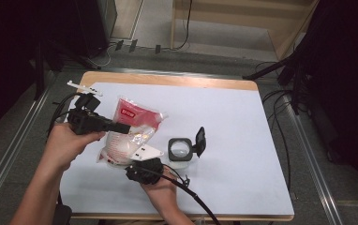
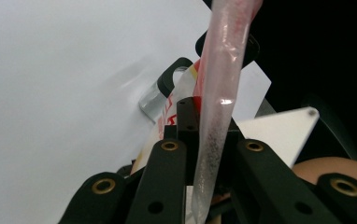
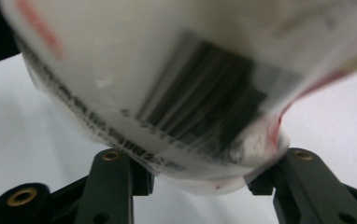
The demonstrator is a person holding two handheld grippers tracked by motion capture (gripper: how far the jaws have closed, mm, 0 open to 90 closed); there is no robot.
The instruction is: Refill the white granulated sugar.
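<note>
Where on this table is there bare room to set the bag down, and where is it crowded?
Free: the white mat right of the jar, and the strip behind the bag. Crowded: front left, where the left gripper and right gripper hold the bag beside the jar.

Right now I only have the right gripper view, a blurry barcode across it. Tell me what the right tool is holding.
Observer: From the high view, a red and white plastic bag of white grains; the right tool grips its bottom end.
Operator: Report the left tool.
Observer: The left tool is shut on the bag's flat upper part; the left gripper view shows the film pinched between its jaws.
Operator: Say what else is on the table.
Observer: A small square container with a clear top and an open black lid stands just right of the bag.
</note>
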